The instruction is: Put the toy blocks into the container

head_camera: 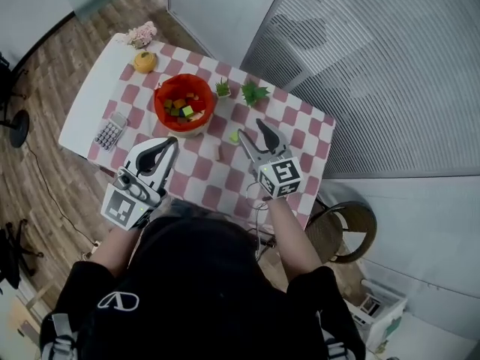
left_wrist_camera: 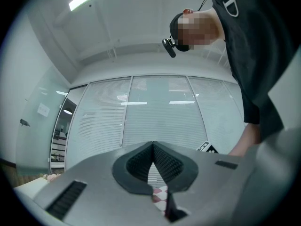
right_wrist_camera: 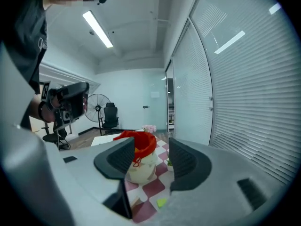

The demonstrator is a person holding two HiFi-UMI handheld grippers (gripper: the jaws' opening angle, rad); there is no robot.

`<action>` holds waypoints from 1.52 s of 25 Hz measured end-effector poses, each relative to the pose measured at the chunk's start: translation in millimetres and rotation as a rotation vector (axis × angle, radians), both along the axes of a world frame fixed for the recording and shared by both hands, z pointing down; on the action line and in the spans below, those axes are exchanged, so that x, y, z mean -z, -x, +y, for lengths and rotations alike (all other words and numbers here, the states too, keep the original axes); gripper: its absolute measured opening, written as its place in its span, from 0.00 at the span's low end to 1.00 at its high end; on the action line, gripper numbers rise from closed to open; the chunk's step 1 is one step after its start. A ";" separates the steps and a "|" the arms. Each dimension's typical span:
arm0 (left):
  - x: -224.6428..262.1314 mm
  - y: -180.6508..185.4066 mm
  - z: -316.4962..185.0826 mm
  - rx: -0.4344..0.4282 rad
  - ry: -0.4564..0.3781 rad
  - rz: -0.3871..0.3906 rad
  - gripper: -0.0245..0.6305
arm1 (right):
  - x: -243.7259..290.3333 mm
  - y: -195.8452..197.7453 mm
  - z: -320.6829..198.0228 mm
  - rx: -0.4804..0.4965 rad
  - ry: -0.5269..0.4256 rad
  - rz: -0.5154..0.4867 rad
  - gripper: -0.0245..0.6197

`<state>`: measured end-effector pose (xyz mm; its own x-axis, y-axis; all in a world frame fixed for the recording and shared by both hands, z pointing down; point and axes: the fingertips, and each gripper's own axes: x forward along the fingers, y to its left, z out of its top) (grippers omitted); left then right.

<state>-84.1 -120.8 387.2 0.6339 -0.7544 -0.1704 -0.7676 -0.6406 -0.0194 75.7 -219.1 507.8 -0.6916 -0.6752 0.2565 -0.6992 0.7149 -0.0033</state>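
Note:
The container (head_camera: 184, 115), a pale tub with a red liner, stands on the checked table (head_camera: 296, 126) and holds several coloured blocks (head_camera: 182, 108). A small green block (head_camera: 235, 136) lies on the cloth just beside one fingertip of my right gripper (head_camera: 251, 130), which is open and empty. A tan block (head_camera: 219, 153) lies a little nearer me. My left gripper (head_camera: 171, 142) is shut on nothing, hovering near the container's front. In the right gripper view the container (right_wrist_camera: 141, 161) shows beyond the open right gripper (right_wrist_camera: 149, 161), the green block (right_wrist_camera: 161, 202) low on the cloth. The left gripper (left_wrist_camera: 153, 147) faces the window blinds.
Two small green plants (head_camera: 253, 92) stand behind the right gripper. An orange object (head_camera: 145, 61), pink flowers (head_camera: 141, 34) and a calculator (head_camera: 109, 133) sit at the table's left end. A round chair (head_camera: 349, 231) stands at the right, beside my arm.

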 end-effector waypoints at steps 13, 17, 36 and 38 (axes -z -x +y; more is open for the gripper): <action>-14.5 21.4 9.5 0.080 0.036 -0.008 0.05 | -177.5 1.4 -36.2 0.096 0.341 0.317 0.40; -17.3 24.1 12.5 0.094 0.042 -0.012 0.05 | -222.9 -0.4 -32.7 0.142 0.456 0.417 0.40; -26.3 32.7 23.5 0.143 0.065 -0.020 0.05 | -299.0 -9.3 -24.6 0.294 0.672 0.748 0.27; -17.1 31.2 21.9 0.146 0.045 -0.001 0.05 | -299.0 -8.9 -24.4 0.295 0.673 0.748 0.27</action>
<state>-115.3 -98.9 404.3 0.5170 -0.8455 -0.1336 -0.8527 -0.5224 0.0058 84.6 -243.6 806.9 -0.3161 -0.0649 0.9465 -0.4852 0.8684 -0.1025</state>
